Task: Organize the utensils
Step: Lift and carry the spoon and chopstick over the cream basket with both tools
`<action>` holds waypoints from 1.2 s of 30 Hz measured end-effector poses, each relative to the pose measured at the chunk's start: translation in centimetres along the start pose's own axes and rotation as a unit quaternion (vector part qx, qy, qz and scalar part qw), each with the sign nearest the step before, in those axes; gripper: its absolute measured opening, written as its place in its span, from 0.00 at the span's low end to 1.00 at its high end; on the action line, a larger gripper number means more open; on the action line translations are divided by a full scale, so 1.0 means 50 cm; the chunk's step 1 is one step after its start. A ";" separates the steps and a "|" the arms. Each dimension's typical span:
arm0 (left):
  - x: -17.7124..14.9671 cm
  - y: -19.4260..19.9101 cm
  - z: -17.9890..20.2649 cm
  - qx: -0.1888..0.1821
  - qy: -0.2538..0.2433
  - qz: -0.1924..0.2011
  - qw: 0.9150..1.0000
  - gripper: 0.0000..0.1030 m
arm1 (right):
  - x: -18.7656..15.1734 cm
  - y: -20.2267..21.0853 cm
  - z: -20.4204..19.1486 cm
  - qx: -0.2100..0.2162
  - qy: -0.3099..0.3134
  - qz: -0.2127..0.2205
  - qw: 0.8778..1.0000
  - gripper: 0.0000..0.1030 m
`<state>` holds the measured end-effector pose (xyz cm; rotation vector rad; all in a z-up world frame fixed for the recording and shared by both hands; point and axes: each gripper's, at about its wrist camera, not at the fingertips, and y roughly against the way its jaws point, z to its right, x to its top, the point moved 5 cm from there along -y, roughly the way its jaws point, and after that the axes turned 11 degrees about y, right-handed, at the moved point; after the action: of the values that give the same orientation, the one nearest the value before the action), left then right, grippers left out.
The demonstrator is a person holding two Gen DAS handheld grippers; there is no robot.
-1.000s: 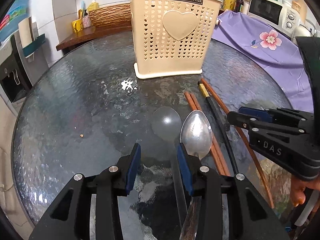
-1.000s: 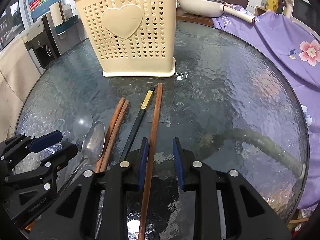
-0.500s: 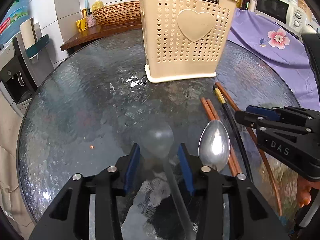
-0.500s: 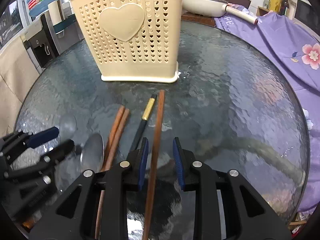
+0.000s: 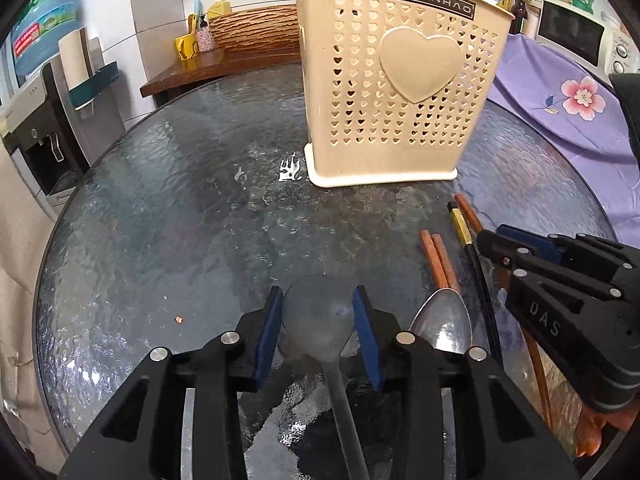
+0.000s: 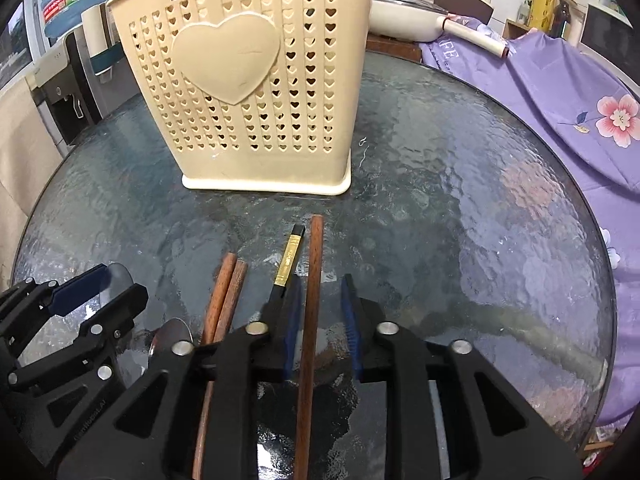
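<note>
A cream perforated utensil holder stands on the round glass table; it also shows in the right wrist view. My left gripper is open with its pads on either side of a grey frosted spoon's bowl. A shiny metal spoon lies to its right. My right gripper is open astride a long brown chopstick. A black and gold chopstick and a brown pair lie to its left.
A purple flowered cloth covers the surface at the right. A wooden side table with bottles stands behind the glass table. A water dispenser stands at the left. A white pan sits behind the holder.
My left gripper has moved left and forward from beside the metal spoon until its pads flank the grey spoon's bowl. My right gripper has crept forward along the brown chopstick.
</note>
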<state>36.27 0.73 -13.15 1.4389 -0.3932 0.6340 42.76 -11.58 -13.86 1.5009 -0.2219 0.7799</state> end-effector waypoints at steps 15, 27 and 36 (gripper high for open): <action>0.039 0.055 0.014 -0.061 -0.003 0.041 0.997 0.34 | 0.004 0.059 0.044 0.073 -0.026 0.064 0.995 0.08; 0.096 0.216 0.036 -0.110 -0.020 0.142 0.983 0.34 | 0.053 0.264 0.098 0.118 -0.023 0.184 0.976 0.07; 0.107 0.253 0.042 -0.128 -0.018 0.171 0.977 0.34 | 0.050 0.350 0.098 0.106 -0.001 0.216 0.971 0.07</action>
<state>32.88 -0.29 0.27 1.1452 -0.7363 0.8021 36.01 -17.38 2.19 1.6787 -0.4909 1.1795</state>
